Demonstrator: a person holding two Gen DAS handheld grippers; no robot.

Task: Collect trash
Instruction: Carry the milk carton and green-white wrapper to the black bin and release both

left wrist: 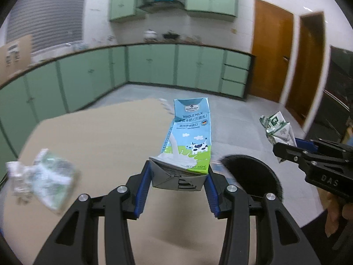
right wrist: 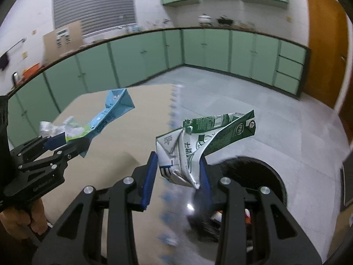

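Two cartons gripped, left fingers (left wrist: 178, 176) on blue milk carton (left wrist: 189, 137), right fingers (right wrist: 178, 172) on crumpled green carton (right wrist: 205, 137)

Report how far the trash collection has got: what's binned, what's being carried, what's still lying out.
Done: some items already lie in the round black bin, contents unclear. In hand: the left gripper clamps the blue whole-milk carton; the right gripper clamps the crumpled green-and-white carton, both near the bin. Left: crumpled green-and-white wrappers on the tan cardboard sheet.
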